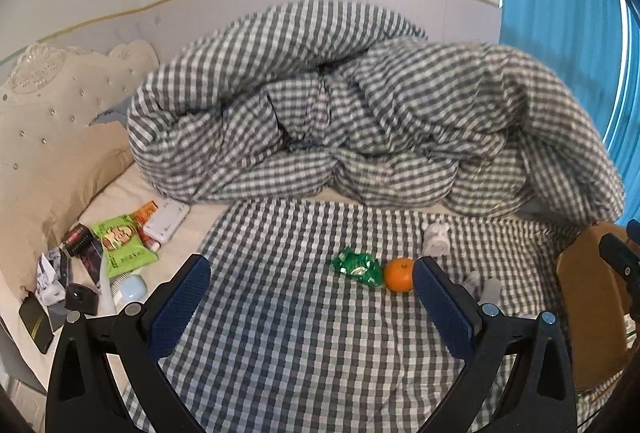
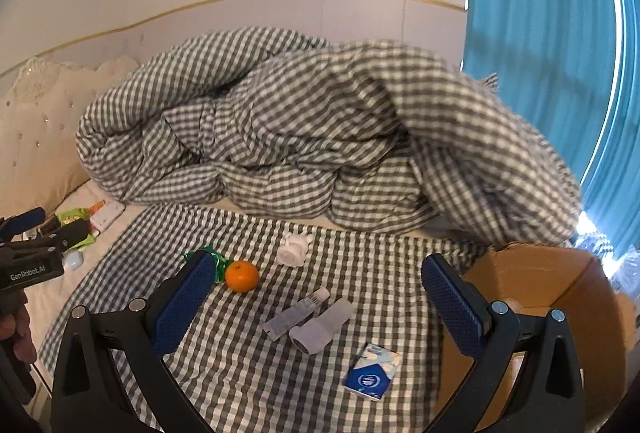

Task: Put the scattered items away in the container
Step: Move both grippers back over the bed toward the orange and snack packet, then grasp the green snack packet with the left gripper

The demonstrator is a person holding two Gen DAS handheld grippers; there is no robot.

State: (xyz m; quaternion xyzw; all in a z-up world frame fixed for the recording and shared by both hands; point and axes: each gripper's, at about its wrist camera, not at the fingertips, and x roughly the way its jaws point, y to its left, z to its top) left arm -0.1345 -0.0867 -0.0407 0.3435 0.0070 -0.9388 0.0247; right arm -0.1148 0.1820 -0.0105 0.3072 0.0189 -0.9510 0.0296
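Cardboard is forming the open brown container (image 2: 560,285), which is sitting at the right edge of the bed; one pale object seems to be lying inside, though little of its floor is being shown. Nearly everything is judged as still waiting to be tidied. On the grey-and-white checked sheet (image 2: 256,373) a round orange fruit (image 2: 241,276) is touching a crumpled green foil wrapper (image 1: 357,267), with a small white figurine (image 2: 294,251) near, a flat grey sachet (image 2: 294,315) and a pale grey tube (image 2: 320,329) side by side, and a blue-and-white tissue packet (image 2: 373,371) nearest the box. A second cluster of packets (image 1: 120,245) is lying by the cream headboard (image 1: 52,121). The left tool (image 1: 312,297) and right tool (image 2: 316,297) are both being held wide apart, gripping nothing.
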